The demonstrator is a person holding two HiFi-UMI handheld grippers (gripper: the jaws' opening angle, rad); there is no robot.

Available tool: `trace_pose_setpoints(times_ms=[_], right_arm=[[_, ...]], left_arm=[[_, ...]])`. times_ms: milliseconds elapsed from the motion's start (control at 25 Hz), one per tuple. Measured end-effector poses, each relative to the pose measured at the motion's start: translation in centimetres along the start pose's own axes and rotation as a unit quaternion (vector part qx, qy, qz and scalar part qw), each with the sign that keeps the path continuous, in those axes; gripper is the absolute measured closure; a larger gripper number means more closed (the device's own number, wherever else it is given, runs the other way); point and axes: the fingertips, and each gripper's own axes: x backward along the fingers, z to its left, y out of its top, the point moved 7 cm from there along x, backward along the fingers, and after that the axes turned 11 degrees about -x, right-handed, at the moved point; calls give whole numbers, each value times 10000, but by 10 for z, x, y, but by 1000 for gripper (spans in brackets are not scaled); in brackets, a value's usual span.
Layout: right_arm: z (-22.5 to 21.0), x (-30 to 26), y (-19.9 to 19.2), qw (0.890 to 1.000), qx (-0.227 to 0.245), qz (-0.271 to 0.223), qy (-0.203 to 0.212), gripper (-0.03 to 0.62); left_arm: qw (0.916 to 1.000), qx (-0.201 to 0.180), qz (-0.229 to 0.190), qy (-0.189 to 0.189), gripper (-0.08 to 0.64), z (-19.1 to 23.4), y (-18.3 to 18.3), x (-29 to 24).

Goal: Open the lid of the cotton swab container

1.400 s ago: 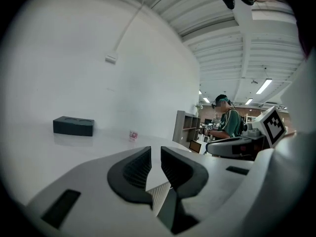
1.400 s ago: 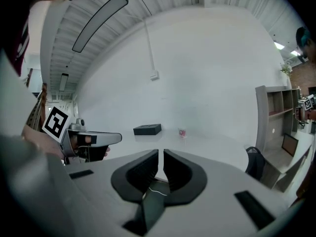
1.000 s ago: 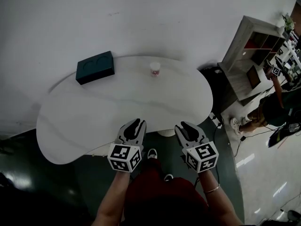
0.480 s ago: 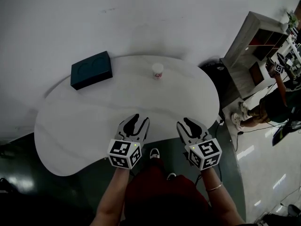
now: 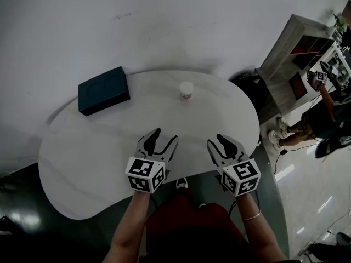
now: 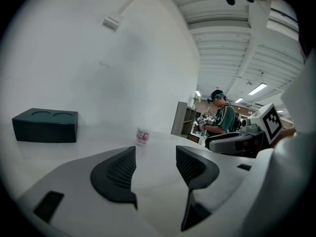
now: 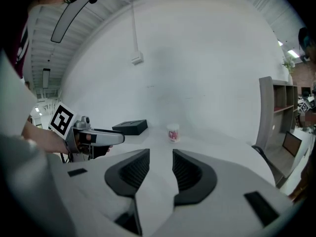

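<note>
Left gripper [image 5: 165,136] opening empty, container [image 5: 186,90] ahead, dark box [image 5: 104,90] left

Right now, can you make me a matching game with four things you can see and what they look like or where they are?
Things:
1. box
2. container
3. shelf
4. table

Clues:
A. small and white with a red label
B. big, white, with rounded edges
C. dark teal, at the table's far left
D. stands on the floor, right of the table

Pairs: 1-C, 2-A, 3-D, 4-B
</note>
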Motion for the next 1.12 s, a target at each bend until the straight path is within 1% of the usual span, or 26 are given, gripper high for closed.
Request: trace_pose_setpoints(times_ms=[280,520,760,960,1120], right_arm=[[-3,-16,12,9998,26,-27,-186,454],[-7,-25,20,9994,85,-49,-339,439],[-17,-26,26,9990,91,-60,-423,436],[-28,-35,31,9992,98,-54,-371,436],[-35,-45,39,9993,132,-62,-345,436]], left_arm=[[9998,-1,-50,-186,304,21,11,-24],[9986,-216,32,-479,282,30,17,-48],[9982,-321,84,-491,273,39,24,-70],[9979,-400,207,-457,270,42,23,-91],[9979,-363,271,-454,270,42,24,-105]])
